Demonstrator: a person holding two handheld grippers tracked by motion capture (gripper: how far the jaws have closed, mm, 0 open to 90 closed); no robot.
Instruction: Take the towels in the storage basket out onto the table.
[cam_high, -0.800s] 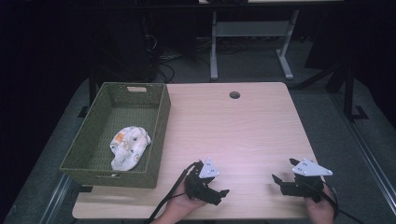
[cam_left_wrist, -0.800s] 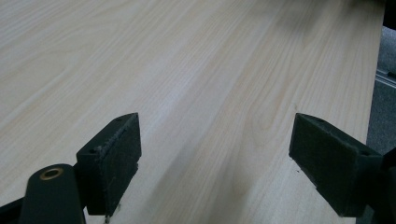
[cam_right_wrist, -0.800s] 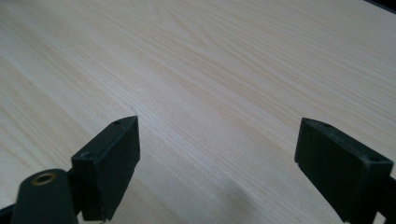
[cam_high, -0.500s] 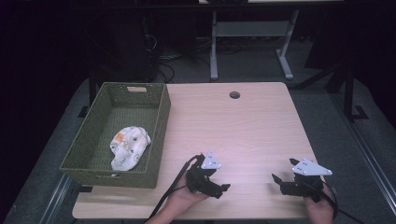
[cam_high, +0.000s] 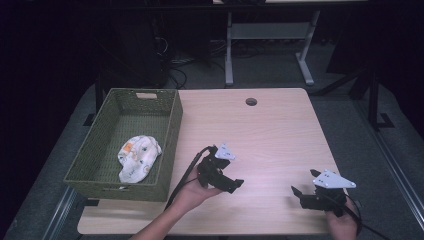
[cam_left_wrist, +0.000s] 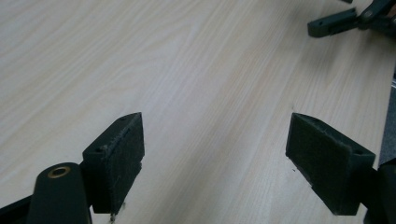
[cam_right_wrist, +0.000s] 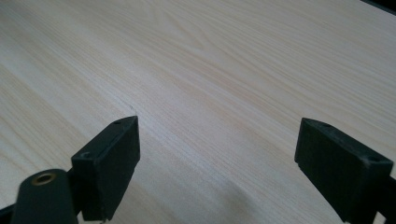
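Note:
My left gripper is held low over the light wooden table, just right of the green basket, its jaws pointing right. In the left gripper view it stands open with bare wood between the pads. My right gripper sits near the table's front right, jaws pointing left. In the right gripper view it is open too, with nothing between its pads. The tip of the right gripper shows at the top right of the left gripper view.
The green woven basket stands on the table's left side and holds a crumpled white patterned cloth. A round cable hole sits near the far edge. Behind the table are a grey desk frame and cables on the floor.
My left gripper has moved a little forward and to the right and turned, so its jaws now point right. The right gripper has stayed put.

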